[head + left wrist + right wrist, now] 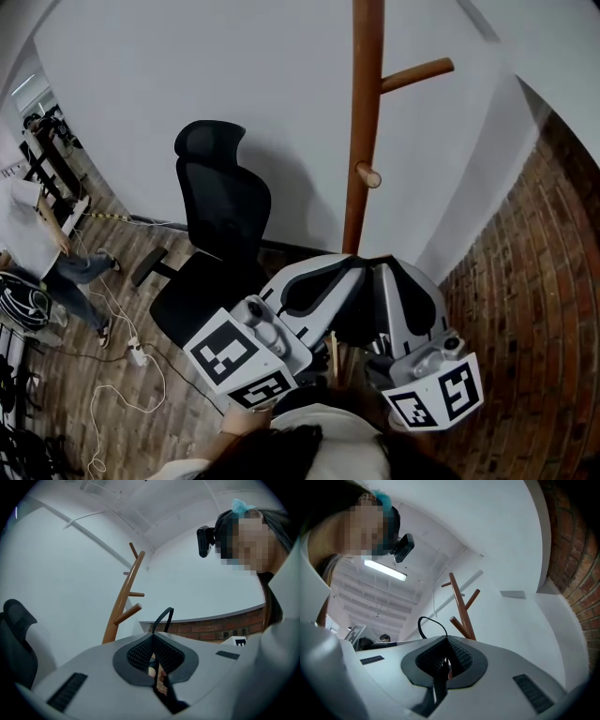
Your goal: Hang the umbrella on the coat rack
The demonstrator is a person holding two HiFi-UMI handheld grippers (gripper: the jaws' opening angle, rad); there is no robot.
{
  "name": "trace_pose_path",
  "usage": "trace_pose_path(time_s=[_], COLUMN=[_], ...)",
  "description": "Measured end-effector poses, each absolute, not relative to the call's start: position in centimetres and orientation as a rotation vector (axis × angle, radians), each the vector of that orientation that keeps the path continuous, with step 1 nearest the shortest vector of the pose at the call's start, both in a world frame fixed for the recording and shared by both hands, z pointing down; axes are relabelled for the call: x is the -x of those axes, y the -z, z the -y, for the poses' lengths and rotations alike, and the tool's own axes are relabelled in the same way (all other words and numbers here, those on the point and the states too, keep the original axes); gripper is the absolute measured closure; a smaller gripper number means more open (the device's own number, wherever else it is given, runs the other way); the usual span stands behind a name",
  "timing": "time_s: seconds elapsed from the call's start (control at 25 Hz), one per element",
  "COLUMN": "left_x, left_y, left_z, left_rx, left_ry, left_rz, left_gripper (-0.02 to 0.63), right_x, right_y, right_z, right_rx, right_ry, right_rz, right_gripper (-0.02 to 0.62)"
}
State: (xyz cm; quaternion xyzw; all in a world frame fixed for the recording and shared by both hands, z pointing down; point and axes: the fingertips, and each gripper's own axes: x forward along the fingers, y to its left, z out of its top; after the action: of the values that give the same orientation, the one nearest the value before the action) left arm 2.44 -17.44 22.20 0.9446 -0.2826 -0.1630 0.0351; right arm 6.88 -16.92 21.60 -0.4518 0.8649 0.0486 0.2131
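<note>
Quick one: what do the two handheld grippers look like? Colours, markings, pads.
They match. The left gripper and right gripper both have smooth light-grey shells shaped into broad tongs, with black inset panels and black mesh-textured pads at the tips. Each carries a white cube printed with black square markers. No cables show.

The tall brown wooden coat rack stands upright, pegs slanting upward. The black umbrella shows only its thin strap loop, clamped by the left tongs and right tongs.
</note>
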Motion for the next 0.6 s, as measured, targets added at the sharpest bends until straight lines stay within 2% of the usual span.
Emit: trace_pose_path(time_s=[0.6], left_x=[-2.4], left_y=[-20.6], left_z=[21.2], left_rx=[-2.926], left_ry=[0.536], left_rz=[0.834], left_gripper=[0.595], right_x=[-7.0], right_y=[-19.9], right_z=[20.7], right_rx=[1.259], right_ry=[-0.172], right_rz=[-2.373], right_gripper=[0.561])
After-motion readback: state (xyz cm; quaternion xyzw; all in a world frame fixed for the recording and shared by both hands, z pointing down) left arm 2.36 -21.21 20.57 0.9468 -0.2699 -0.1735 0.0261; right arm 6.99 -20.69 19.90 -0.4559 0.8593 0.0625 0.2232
